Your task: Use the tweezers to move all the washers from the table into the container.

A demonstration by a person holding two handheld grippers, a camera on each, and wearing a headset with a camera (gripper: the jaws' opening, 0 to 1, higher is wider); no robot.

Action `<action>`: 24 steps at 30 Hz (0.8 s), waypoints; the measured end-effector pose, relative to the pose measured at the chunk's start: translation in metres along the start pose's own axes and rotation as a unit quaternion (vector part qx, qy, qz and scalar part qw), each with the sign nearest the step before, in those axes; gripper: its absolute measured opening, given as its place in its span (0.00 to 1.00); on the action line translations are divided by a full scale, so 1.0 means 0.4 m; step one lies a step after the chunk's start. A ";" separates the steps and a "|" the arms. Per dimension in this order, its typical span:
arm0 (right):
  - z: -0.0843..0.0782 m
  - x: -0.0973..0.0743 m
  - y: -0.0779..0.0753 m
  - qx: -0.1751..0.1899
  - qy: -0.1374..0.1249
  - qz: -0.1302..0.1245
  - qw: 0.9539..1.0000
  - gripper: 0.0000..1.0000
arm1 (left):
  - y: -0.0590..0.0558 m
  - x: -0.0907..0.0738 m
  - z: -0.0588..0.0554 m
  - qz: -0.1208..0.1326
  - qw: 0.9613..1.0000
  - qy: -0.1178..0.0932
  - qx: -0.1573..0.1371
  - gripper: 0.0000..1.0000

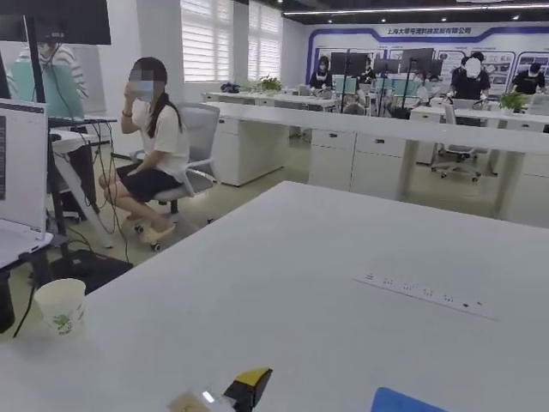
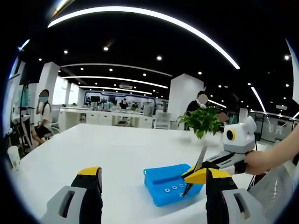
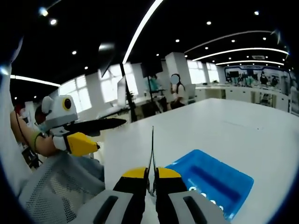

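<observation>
A blue container (image 2: 163, 179) lies on the white table (image 2: 117, 154), straight ahead between my left gripper's (image 2: 148, 173) wide-open jaws. Several washers (image 2: 174, 187) lie in a row inside it. My right gripper (image 3: 152, 175) is shut on the thin metal tweezers (image 3: 152, 147). In the left gripper view the right gripper (image 2: 229, 158) comes in from the right, and the tweezers (image 2: 200, 163) slant down with their tips in the container near the washers. The container (image 3: 212, 179) sits just right of my right jaws, with washers (image 3: 201, 192) at its near edge. A gripper's yellow tip (image 1: 249, 384) shows beside the container (image 1: 407, 402).
A paper cup (image 1: 60, 305) stands at the table's left edge. A white power strip (image 1: 425, 294) lies further out on the table. A potted plant (image 2: 203, 121) stands beyond the container. A person (image 1: 154, 146) sits on a chair to the left, others work at far desks.
</observation>
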State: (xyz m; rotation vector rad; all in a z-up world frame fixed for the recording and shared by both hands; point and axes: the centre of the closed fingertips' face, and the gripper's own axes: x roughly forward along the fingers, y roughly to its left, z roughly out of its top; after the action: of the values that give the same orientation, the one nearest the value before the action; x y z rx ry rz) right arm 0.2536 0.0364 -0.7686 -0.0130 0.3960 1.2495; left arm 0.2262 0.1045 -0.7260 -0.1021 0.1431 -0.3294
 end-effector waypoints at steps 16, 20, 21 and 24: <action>0.015 0.086 -0.114 0.015 0.016 -0.033 0.999 0.03 | -0.017 0.004 -0.017 -0.019 1.000 0.021 0.008 0.91; -0.002 0.112 -0.149 0.034 0.021 -0.042 0.998 0.03 | -0.021 0.007 -0.025 -0.023 0.999 0.030 0.006 0.89; -0.010 0.119 -0.153 0.038 0.026 -0.042 0.998 0.03 | -0.023 0.007 -0.027 -0.024 0.999 0.032 0.008 0.89; -0.028 0.133 -0.153 0.037 0.036 -0.042 0.998 0.03 | -0.028 0.009 -0.031 -0.029 0.999 0.037 0.011 0.88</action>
State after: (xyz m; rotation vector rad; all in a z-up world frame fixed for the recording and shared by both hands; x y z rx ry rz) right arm 0.3206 0.0628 -0.8073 -0.0103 0.4992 1.1524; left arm 0.2240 0.0919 -0.7370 -0.0724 0.2092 -0.3921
